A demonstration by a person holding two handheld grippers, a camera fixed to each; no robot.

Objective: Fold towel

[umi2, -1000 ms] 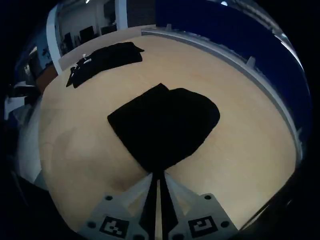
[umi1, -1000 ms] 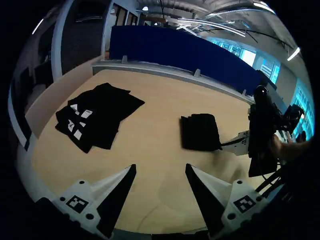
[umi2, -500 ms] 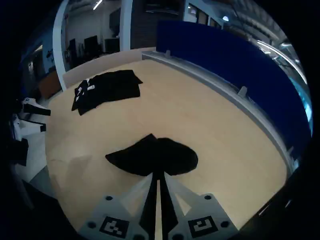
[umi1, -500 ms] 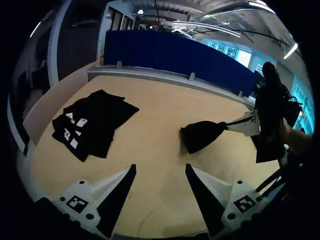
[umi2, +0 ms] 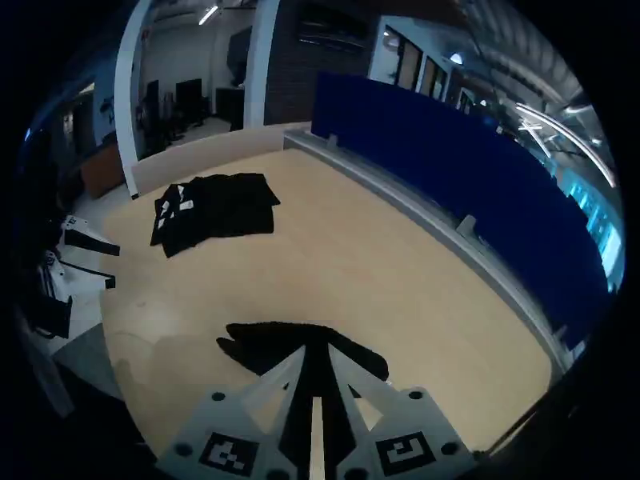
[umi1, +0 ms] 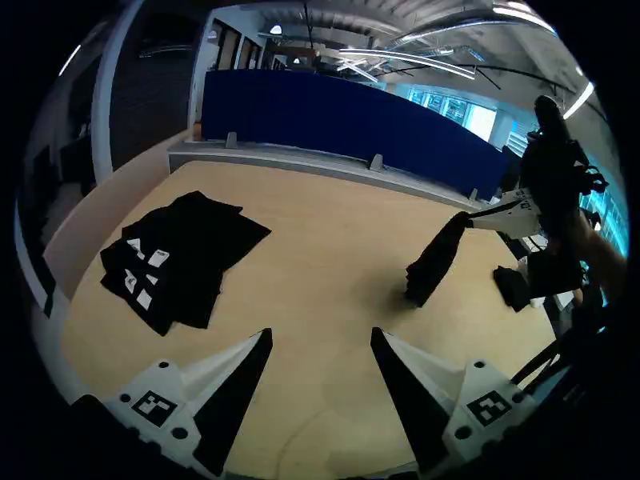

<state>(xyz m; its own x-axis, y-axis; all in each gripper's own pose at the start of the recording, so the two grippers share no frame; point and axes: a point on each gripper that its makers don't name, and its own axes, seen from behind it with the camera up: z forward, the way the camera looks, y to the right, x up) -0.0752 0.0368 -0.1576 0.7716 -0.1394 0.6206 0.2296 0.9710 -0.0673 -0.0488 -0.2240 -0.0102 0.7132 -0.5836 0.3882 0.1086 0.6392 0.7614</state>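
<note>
A folded black towel hangs from my right gripper at the right of the left gripper view, its lower end touching the wooden table. In the right gripper view the same towel droops below my right gripper, whose fingers are shut on its edge. At the bottom of the left gripper view, my left gripper stands open above the table's near edge with nothing between its fingers. It also appears far left in the right gripper view, left gripper.
A pile of several black towels with white tags lies at the table's left, also seen as the pile. A blue partition runs along the far edge. A hand holds the right gripper; a dark object sits beyond the table's right edge.
My right gripper has risen with the folded towel, which lay flat on the table and now hangs nearly upright. The left gripper has stayed open and nearly still.
</note>
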